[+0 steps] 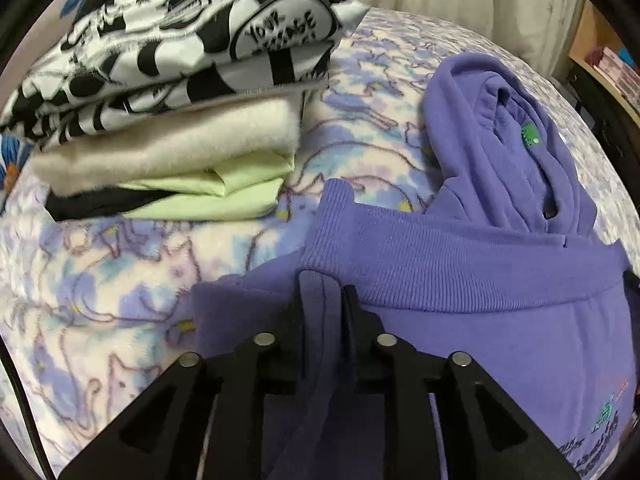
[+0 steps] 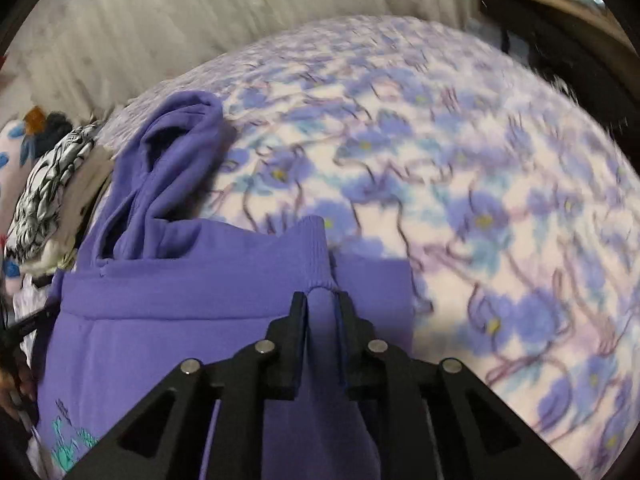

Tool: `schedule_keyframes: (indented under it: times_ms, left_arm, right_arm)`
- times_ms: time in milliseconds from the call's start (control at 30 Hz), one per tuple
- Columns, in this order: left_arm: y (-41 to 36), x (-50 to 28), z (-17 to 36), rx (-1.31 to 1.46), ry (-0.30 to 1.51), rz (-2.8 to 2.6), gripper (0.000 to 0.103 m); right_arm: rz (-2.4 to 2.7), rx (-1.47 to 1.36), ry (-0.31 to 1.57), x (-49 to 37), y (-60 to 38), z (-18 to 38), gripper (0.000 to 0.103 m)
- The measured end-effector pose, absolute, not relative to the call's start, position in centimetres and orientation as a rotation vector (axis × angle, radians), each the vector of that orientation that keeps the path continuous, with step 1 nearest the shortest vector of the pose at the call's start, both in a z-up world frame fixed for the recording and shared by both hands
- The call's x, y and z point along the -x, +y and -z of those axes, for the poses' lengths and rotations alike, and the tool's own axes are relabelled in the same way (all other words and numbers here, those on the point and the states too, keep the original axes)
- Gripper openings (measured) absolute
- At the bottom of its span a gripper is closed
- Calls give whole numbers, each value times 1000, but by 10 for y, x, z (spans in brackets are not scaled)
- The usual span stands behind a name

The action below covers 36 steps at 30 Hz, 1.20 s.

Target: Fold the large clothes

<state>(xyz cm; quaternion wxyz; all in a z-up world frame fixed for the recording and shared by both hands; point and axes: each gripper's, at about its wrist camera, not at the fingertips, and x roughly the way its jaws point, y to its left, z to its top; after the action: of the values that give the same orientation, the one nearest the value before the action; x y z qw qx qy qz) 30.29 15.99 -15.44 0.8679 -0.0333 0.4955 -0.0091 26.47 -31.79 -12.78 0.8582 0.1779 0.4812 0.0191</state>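
Both grippers, left (image 1: 325, 286) and right (image 2: 322, 298), apparently clamping purple hoodie's (image 1: 500, 280) doubled-over ribbed hem.

A bed (image 1: 120, 264) is covered by a blue-flowered blanket (image 2: 460, 184). A purple hoodie (image 1: 500, 280) is spread on it, and a stack of folded clothes (image 1: 168, 92) is set beside, toward the far edge.

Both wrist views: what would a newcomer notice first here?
The purple hoodie fills the near part of both views, lying on the flowered blanket, hood away from the cameras. The left gripper and right gripper are each shut on a fold of hoodie fabric at opposite ends of its ribbed hem. In the left view, a stack of folded clothes sits beyond the hoodie to its left, a black-and-white print on top.
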Motion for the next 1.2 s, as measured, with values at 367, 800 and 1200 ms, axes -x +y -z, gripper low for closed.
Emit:
schedule_keyframes:
  times_ms: [367,800,1200]
  left_arm:
    - [152,-240,97,119,948,127,32]
    - [88,-172,142,123,970,114,34]
    - [137,-143,150,151,952,5,34]
  right_arm:
    - [-163,-348,891,-223,-274,64,19]
    - [-346,-163,966,-182,-144,97,19]
    - [-42,-232,971,-148,-291,123,18]
